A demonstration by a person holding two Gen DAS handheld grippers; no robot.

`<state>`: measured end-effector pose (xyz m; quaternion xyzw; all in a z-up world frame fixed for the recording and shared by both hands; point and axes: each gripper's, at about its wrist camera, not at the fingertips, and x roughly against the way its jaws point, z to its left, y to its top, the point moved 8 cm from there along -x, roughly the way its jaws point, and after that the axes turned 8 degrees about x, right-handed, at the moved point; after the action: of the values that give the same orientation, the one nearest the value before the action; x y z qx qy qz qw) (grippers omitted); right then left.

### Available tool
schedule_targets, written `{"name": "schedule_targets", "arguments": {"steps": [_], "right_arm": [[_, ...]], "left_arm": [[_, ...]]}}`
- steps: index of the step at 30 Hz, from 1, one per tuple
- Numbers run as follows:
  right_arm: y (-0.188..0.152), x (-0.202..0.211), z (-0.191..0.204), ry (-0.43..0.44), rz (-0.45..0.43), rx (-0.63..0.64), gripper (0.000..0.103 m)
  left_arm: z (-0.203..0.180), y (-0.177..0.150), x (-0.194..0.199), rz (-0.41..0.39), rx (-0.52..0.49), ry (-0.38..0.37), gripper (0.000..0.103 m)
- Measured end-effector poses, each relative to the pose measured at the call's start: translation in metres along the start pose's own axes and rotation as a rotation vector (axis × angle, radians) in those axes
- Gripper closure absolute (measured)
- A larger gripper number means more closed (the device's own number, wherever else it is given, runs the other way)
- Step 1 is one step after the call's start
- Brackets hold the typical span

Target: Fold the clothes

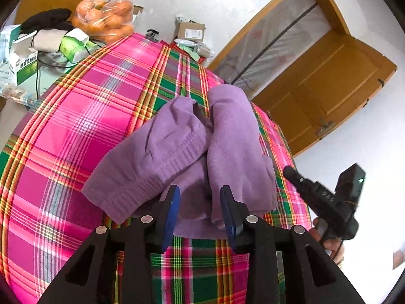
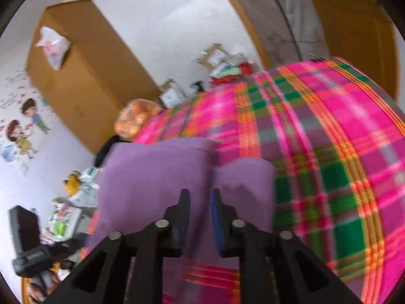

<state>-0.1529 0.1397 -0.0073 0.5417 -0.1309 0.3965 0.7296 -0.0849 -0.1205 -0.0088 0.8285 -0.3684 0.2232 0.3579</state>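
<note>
- Left wrist view, far left: medicine boxes and bag of oranges at the edge of the plaid cloth.
- Centre: purple sweater bunched on the plaid cloth; left gripper over its near edge, jaws apart, nothing clamped.
- Right: right gripper beside the cloth's edge (its own view is blurred), jaws slightly apart, empty, above the sweater.

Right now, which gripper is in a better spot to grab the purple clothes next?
Probably the left gripper. Its open jaws sit right at the near edge of the purple garment, and that view is sharp. The right gripper is open near it too, but its view is blurred, suggesting motion.
</note>
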Motion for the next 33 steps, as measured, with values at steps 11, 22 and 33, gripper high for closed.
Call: {"name": "schedule_targets", "arguments": {"steps": [11,22,33], "right_arm": [[-0.028,-0.028,-0.032,-0.084,0.106,-0.006,0.056],[-0.014,-0.008,-0.022,-0.068,0.018,0.038,0.093],[0.009,0.053,-0.059,-0.161,-0.109,-0.004,0.093]], "left_arm": [[-0.003,-0.005,-0.020,0.048,-0.010,0.040,0.061],[-0.010,-0.009,-0.025,0.055,-0.014,0.045,0.063],[-0.039,-0.016,-0.030,0.075,-0.056,0.019,0.063]]}}
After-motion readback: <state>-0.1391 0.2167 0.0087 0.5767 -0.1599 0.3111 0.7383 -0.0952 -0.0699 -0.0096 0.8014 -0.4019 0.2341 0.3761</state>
